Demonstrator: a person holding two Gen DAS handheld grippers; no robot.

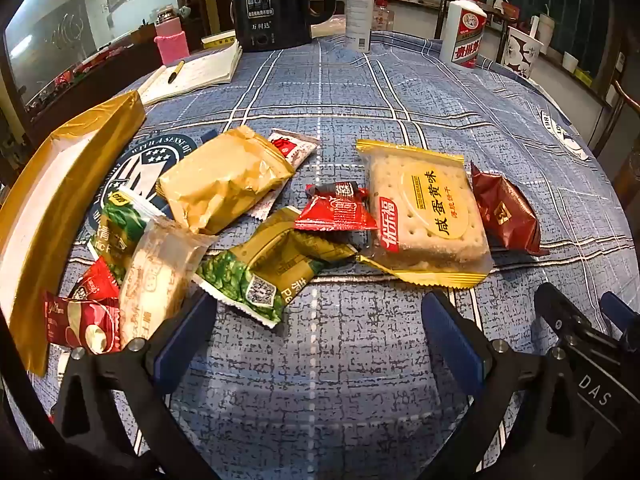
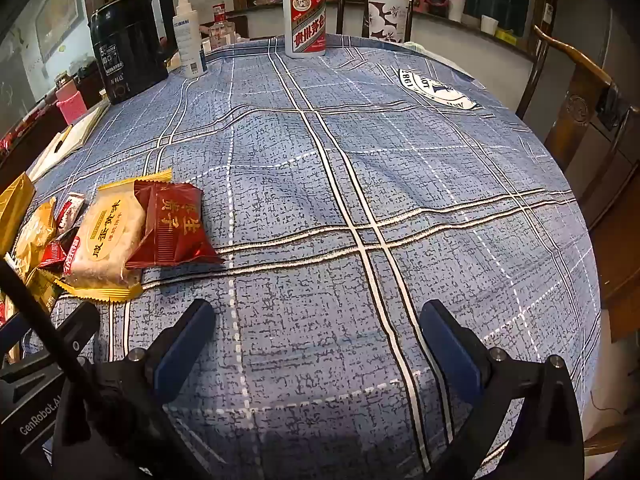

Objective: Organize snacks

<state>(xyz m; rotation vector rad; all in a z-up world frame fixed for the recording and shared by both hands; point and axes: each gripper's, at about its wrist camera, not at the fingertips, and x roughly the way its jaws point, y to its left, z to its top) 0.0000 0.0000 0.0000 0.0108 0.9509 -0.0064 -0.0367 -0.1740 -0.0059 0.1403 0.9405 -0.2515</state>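
Snacks: a loose heap of wrapped packets near the table's (image 1: 360, 92) left edge, on the blue checked cloth. Contents: cracker packet (image 1: 426, 208) with yellow trim; dark red packet (image 1: 506, 214) touching its right side; small red sachets (image 1: 336, 208); green pea packets (image 1: 256, 280); tan pouch (image 1: 224, 184); pale wafer packet (image 1: 160, 280); red chip packet (image 1: 82, 324).

Gold box (image 1: 60, 184): long, open, along the left edge just beside the heap; probably the container to fill, though its inside is only partly seen.

Left tongs (image 1: 318, 332): spread wide, holding nothing, hovering low before the pea packets and cracker packet.

Right tongs (image 2: 316, 340): likewise spread and unloaded, over bare cloth to the right of the heap.

Step in hand: judged as the start; no packet gripped, sorting not begun. Next move calls for closing on one packet at an outer side of the heap, since many overlap; thin crinkly wrappers may slip or drag neighbours.

Other items, far edge: black kettle (image 1: 272, 4), white spray bottle (image 1: 360, 12), white liquor bottle (image 2: 304, 20), notebook with pen (image 1: 192, 76). All well apart from the heap; nothing obstructs either tongs.
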